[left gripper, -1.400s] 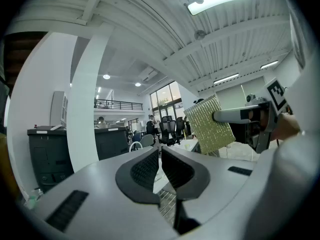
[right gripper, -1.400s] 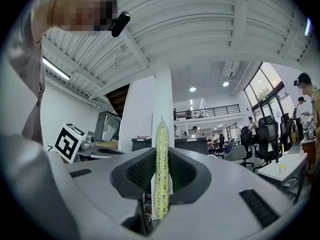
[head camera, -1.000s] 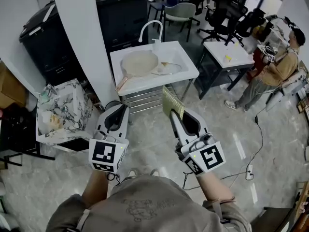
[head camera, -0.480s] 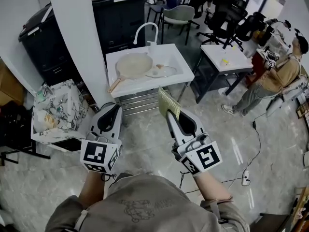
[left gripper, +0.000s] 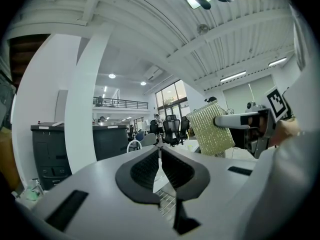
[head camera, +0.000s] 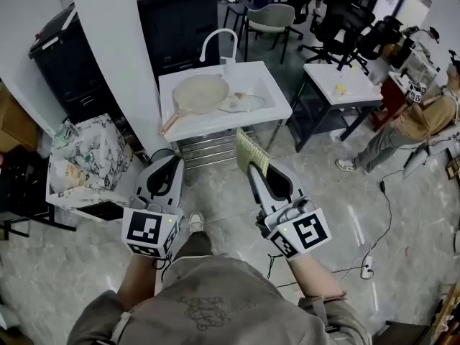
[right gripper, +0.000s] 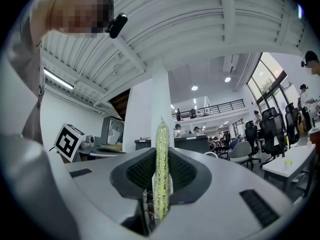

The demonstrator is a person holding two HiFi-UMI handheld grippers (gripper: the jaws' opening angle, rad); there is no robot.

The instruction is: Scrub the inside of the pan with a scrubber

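The pan [head camera: 200, 93] is lying in the left half of the white sink unit [head camera: 237, 123], well ahead of me. Its handle is reaching toward the front left corner, so the inside is facing up and ready for scrubbing. Nothing of mine is touching it yet, and I judge that getting close to it is the step in hand. I am holding the scrubber [head camera: 251, 152] on edge in my right gripper [head camera: 253, 168]. The jaws are clamping its lower part, so the flat face is standing free above the tips for rubbing. My left gripper [head camera: 171, 162] is hanging beside it with jaws pressed together on nothing, probably being saved for steadying the handle. Both tools are pointing roughly level toward the sink unit.
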